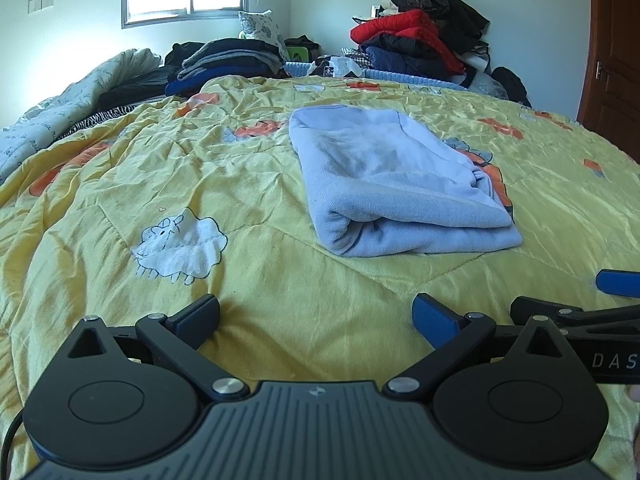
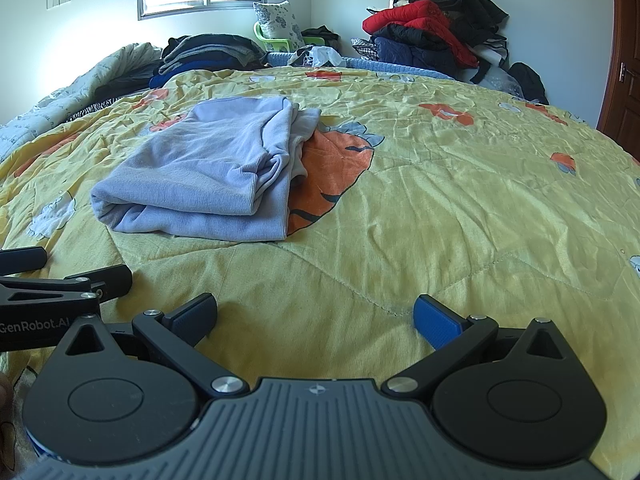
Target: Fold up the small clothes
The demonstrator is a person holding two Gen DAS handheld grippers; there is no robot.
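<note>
Pale blue, the folded garment (image 1: 400, 184) lies on the yellow quilt (image 1: 260, 280) of the bed, well ahead of both grippers. Left gripper (image 1: 316, 316) and right gripper (image 2: 316, 316) hold their jaws spread, empty. A careless nudge could undo its loose right-hand layers. Lettering reads "GenRobot.AI" and "DAS".

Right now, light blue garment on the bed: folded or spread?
Folded. The light blue garment lies in stacked layers on the yellow quilt, rolled fold edge nearest. Both claws, left and right, are open and clear of it.
</note>
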